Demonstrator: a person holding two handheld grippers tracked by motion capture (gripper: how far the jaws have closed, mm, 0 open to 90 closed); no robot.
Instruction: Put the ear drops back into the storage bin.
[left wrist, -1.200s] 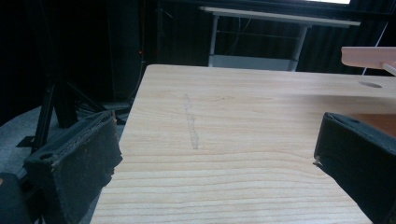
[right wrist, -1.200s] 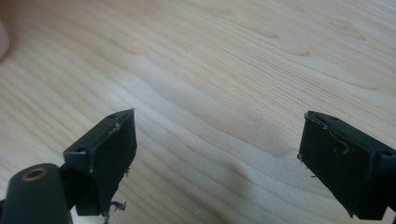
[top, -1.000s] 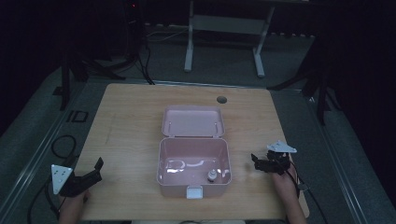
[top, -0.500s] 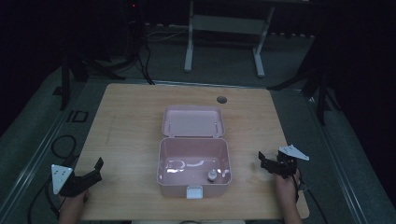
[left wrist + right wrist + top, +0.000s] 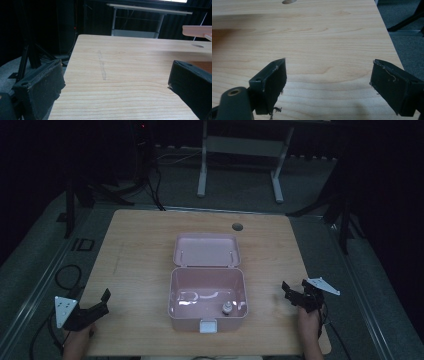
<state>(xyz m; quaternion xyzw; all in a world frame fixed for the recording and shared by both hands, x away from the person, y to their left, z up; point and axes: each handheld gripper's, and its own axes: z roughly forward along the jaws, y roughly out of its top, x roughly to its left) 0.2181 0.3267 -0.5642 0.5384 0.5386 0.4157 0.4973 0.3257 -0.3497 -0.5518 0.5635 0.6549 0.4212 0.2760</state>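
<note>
Pink plastic, rectangular and hinged, the open storage box [image 5: 207, 295] sits at the middle of the light wooden desk [image 5: 135, 250], toward the near edge. Its lid [image 5: 206, 250] is folded back flat onto the desk behind the tray, hinge side toward the person. Inside the tray, a small white bottle-shaped item [image 5: 226, 308] stands near the front right corner; a pale curved streak lies along the floor of the tray to its left, too faint to identify. A white latch tab [image 5: 208, 325] projects from the front wall.

The left tongs [image 5: 102, 301] rest at the near left corner of the desk, well apart from the box. In the left gripper view, the left tongs [image 5: 115, 82] have their jaws spread wide with only bare wood between them.

The right tongs [image 5: 288, 292] sit at the near right of the desk, to the right of the box and clear of it. In the right gripper view, the right tongs [image 5: 328, 80] are likewise spread wide and hold nothing.

A round cable hole [image 5: 237, 226] lies in the desk beyond the lid.
</note>
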